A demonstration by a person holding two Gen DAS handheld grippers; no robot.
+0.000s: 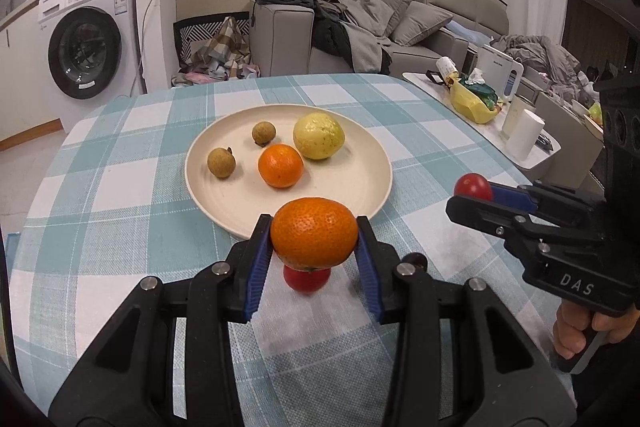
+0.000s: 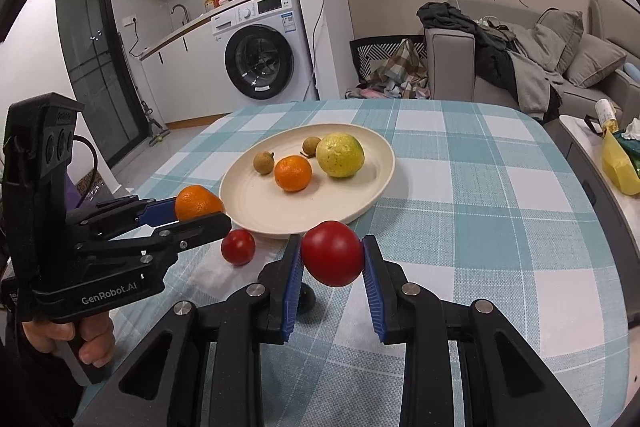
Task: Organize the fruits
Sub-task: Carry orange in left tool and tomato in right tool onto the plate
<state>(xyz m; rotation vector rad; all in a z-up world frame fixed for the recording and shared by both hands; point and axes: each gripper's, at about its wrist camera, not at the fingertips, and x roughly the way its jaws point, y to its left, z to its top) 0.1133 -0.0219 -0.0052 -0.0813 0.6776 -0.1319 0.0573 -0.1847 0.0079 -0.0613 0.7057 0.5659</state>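
Four fruits lie on the plate [image 1: 200, 187] at frame centre; the left gripper [image 1: 314, 247] jaws grip an orange [image 1: 314, 233], the right gripper [image 2: 332, 261] jaws grip a red tomato [image 2: 332, 253], and another tomato [image 2: 238, 247] waits on the surface [image 2: 480, 207] below the plate.

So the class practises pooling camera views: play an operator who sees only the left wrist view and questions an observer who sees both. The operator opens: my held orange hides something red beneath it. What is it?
Observer: A whole red tomato, lying on the tablecloth beside the plate rim, with nothing gripping it.
Operator: Is the right gripper properly gripping its red fruit?
Observer: Yes. The right gripper has both blue pads pressed on a second tomato.
Operator: Anything under it?
Observer: A small dark round object, partly hidden by a gripper finger. I cannot identify it.
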